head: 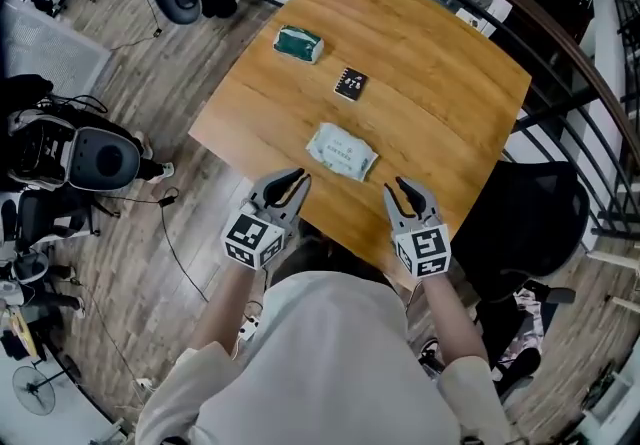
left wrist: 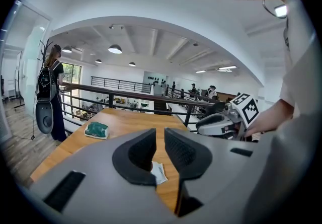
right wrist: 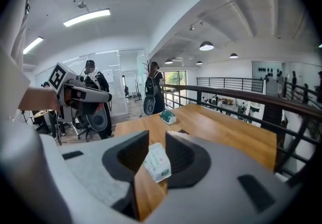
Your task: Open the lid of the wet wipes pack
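Sadly, green print on the wet wipes pack [head: 342,151] is illegible.

We see the wipes pack [head: 342,151] lying flat on the table [head: 440,83], close to the near edge and turned askew to it. It is a soft, pillow-like rectangle, pale white with green print across its upper face. Its top looks flat and closed, though we cannot pick the lid out from the wrapper.
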